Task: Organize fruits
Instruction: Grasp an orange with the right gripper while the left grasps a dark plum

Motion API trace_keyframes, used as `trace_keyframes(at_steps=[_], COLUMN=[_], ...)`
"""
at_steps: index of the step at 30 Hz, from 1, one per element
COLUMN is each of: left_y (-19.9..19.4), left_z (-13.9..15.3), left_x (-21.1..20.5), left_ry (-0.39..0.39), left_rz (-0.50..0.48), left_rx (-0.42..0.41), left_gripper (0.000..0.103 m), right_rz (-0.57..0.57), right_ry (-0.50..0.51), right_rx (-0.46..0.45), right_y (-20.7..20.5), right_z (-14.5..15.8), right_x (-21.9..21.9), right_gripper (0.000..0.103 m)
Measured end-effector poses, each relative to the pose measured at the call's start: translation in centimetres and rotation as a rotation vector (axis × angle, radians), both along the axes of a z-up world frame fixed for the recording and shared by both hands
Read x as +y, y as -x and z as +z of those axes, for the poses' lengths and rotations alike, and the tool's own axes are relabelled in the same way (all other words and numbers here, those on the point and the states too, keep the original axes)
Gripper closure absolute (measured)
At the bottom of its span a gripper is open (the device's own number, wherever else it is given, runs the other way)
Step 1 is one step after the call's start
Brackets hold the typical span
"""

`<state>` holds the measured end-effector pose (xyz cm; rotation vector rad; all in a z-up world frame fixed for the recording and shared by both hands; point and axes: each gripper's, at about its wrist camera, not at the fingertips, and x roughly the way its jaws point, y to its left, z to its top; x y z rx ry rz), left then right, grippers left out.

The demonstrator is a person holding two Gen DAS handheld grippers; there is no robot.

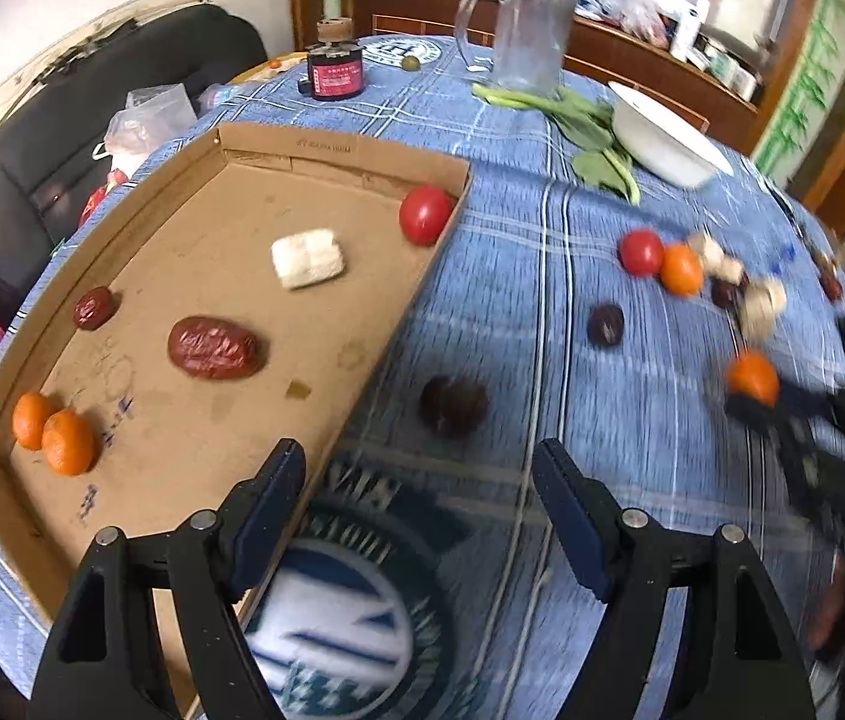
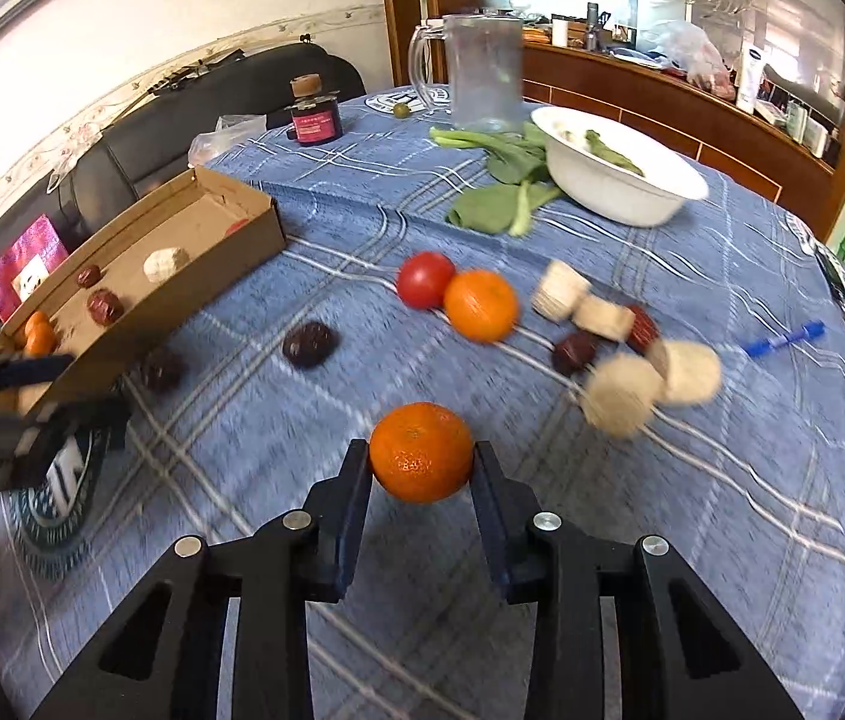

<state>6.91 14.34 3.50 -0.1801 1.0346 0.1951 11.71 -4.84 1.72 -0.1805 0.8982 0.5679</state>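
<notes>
My right gripper (image 2: 421,459) is shut on a tangerine (image 2: 420,451) and holds it above the blue cloth; it also shows in the left wrist view (image 1: 752,377). My left gripper (image 1: 419,459) is open and empty over the right edge of the cardboard tray (image 1: 326,147). The tray holds two tangerines (image 1: 56,435), two red dates (image 1: 213,348), a white cake (image 1: 307,258) and a tomato (image 1: 425,213). On the cloth lie a tomato (image 2: 424,279), a tangerine (image 2: 481,304), dark dates (image 2: 309,344) and white cakes (image 2: 620,393).
A white bowl (image 2: 620,195) with greens (image 2: 500,192) beside it, a glass mug (image 2: 479,72) and a dark jar (image 2: 314,117) stand at the far side. A blue pen (image 2: 782,339) lies at the right. A black sofa (image 2: 230,96) is behind the table.
</notes>
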Motion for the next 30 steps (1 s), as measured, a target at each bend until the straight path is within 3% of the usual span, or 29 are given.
trace_keyframes(at_steps=[3,6,7,12,20,22,24,27,30], left_y=[0.2,1.7,1.9,1.1,-6.1,-7.0,-7.7,-8.8,-8.8], left_z=[1.0,3.0,3.1,1.6,0.1,-0.4,-1.0,-2.0,-2.2], left_x=[-1.5,-5.2,-6.1,-9.5,-8.0,-8.4,-8.7,-8.6,-8.6], left_ry=[-0.033,-0.215,-0.240,-0.176,-0.036,-0.056,-0.075,-0.043,-0.043], left_rz=[0.064,0.061,0.036,-0.123,-0.302,-0.331,-0.370,-0.392,-0.404], left_rx=[-0.009,-0.105,-0.115,-0.080,-0.057,-0.034,-0.020,0.019,0.001], left_gripper=[0.027,0.026,0.026,0.027,0.027,0.029,0.038,0.074,0.085], right_rz=[-0.006,-0.008,-0.008,-0.020,-0.057,-0.064,-0.070,-0.077,-0.081], right_ry=[-0.013,-0.029,-0.034,-0.048,-0.074,-0.077,-0.083,-0.091,-0.092], right_rx=[0.002,0.006,0.010,0.022,0.037,0.038,0.039,0.039,0.038], right_y=[0.5,0.9,1.0,0.8,0.9,0.9,0.9,0.9,1.0], right_z=[0.1,0.1,0.0,-0.4,-0.4,-0.4,-0.4,-0.4,-0.3], right_x=[-0.9,-1.5,-1.7,-2.4,-4.1,-4.4,-4.6,-4.9,-5.0], right_gripper=[0.067,0.067,0.067,0.067,0.067,0.067,0.067,0.067,0.067])
